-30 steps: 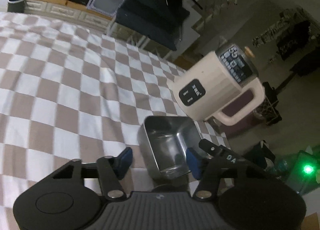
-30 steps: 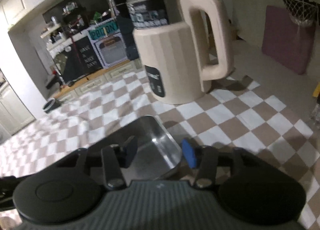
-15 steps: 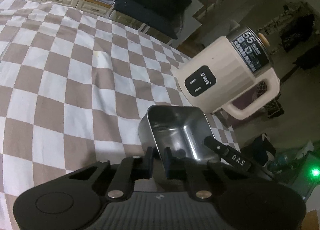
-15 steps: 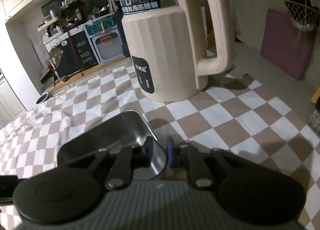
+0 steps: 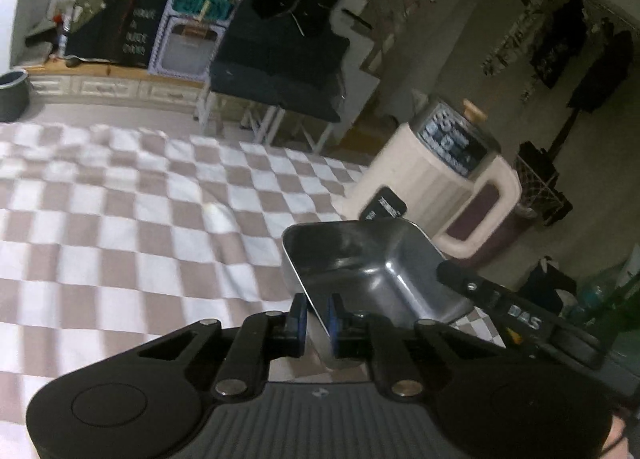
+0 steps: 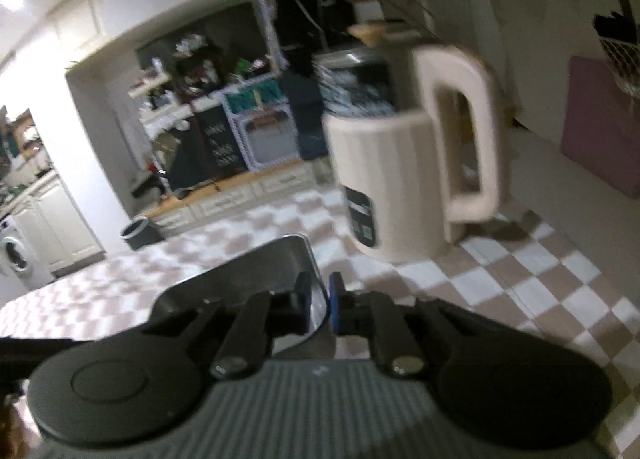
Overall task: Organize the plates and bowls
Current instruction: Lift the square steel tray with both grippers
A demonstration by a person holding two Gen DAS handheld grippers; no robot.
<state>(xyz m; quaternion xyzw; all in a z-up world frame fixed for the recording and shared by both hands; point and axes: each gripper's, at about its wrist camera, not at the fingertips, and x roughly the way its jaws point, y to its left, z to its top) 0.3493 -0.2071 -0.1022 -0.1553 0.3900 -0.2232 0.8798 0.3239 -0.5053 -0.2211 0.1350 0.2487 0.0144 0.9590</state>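
A rectangular steel bowl (image 5: 372,259) hangs a little above the checkered tablecloth (image 5: 120,219), held from two sides. My left gripper (image 5: 316,315) is shut on its near rim, blue pads pressing the thin wall. In the right wrist view the same steel bowl (image 6: 256,271) shows its rim and a corner, and my right gripper (image 6: 318,299) pinches that rim, its jaws still closing the last bit. A black finger marked DAS (image 5: 500,299) of the right gripper reaches the bowl's right edge. The bowl's inside looks empty.
A tall cream electric kettle (image 5: 432,187) stands on the cloth just beyond the bowl, also the kettle (image 6: 384,179) close ahead on the right. The table edge runs behind it. A grey bin (image 6: 138,233) and low cabinets (image 6: 240,195) lie past the far edge.
Both grippers went from open around the bowl's rim to shut on it. The bowl has since risen off the cloth with both hands.
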